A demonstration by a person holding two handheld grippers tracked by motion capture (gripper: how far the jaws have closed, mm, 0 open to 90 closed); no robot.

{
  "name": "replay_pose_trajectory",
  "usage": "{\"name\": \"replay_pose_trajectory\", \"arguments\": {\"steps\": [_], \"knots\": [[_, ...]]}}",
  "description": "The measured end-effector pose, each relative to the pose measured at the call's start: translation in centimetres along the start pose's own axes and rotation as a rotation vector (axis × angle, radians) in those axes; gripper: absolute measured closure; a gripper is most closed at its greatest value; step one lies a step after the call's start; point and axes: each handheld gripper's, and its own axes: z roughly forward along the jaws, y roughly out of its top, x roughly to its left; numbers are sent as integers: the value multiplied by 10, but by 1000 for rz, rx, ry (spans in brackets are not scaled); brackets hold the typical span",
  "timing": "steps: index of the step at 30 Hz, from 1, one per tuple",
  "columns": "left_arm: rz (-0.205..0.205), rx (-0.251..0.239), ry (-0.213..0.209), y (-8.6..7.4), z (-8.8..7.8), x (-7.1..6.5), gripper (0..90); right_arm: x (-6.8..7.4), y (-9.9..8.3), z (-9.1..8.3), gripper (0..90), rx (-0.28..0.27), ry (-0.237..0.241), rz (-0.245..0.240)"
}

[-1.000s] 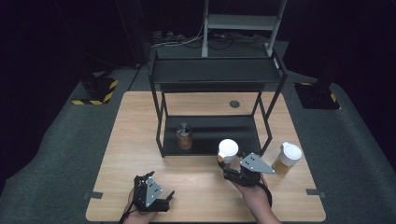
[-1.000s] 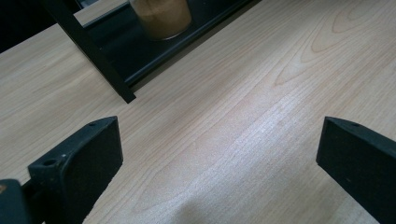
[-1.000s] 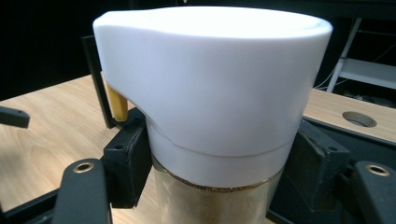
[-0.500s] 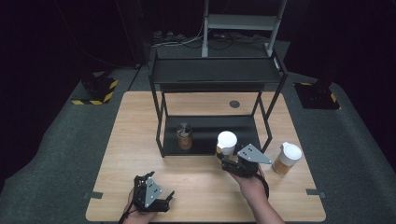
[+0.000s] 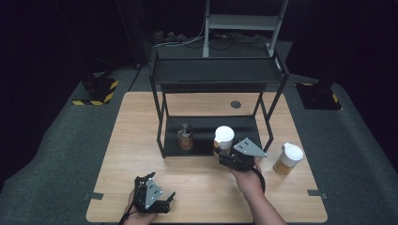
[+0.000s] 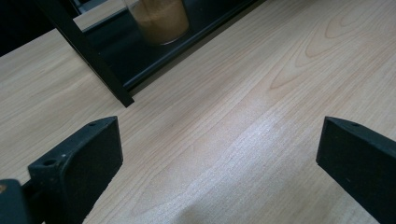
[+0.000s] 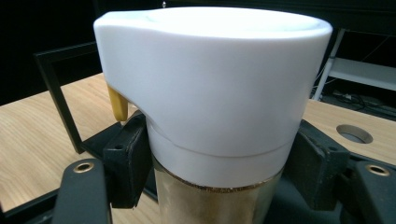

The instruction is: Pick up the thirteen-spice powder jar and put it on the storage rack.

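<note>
White-lidded glass jar of amber-brown contents point(image 5: 224, 138): being carried by the right gripper point(image 5: 230, 157), whose black jaws are clamping its glass body just under the broad white lid, as the right gripper view is showing point(image 7: 210, 93); the jar is standing upright, at the front edge of the lower shelf of the black metal two-tier rack point(image 5: 216, 75), to the right of the shelf's middle, and whether its base is resting on the shelf or hanging just above cannot be told. Small brown jar with a grey stopper-like top point(image 5: 185, 137): already sitting on that lower shelf, left of centre, apart from the carried jar. Second white-lidded jar of amber contents point(image 5: 287, 159): standing on the light wooden table point(image 5: 141, 122) outside the rack, off its right leg, untouched and, by appearance, still waiting its turn. Left gripper point(image 5: 152, 199): lying low at the near left of the table, jaws standing wide with nothing between them but bare wood, as the left gripper view is showing. Progress, as a judgement: one item is shelved, one is arriving at the shelf and remains to be set down and released, one is left on the table; the upper shelf is carrying nothing.
</note>
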Motion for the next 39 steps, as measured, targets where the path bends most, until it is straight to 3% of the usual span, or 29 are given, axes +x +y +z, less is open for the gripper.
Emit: {"name": "replay_pose_trajectory", "arguments": {"steps": [39], "knots": [[-6, -23, -10, -4, -1, 2, 8, 0, 5, 61, 305, 26, -59, 21]]}}
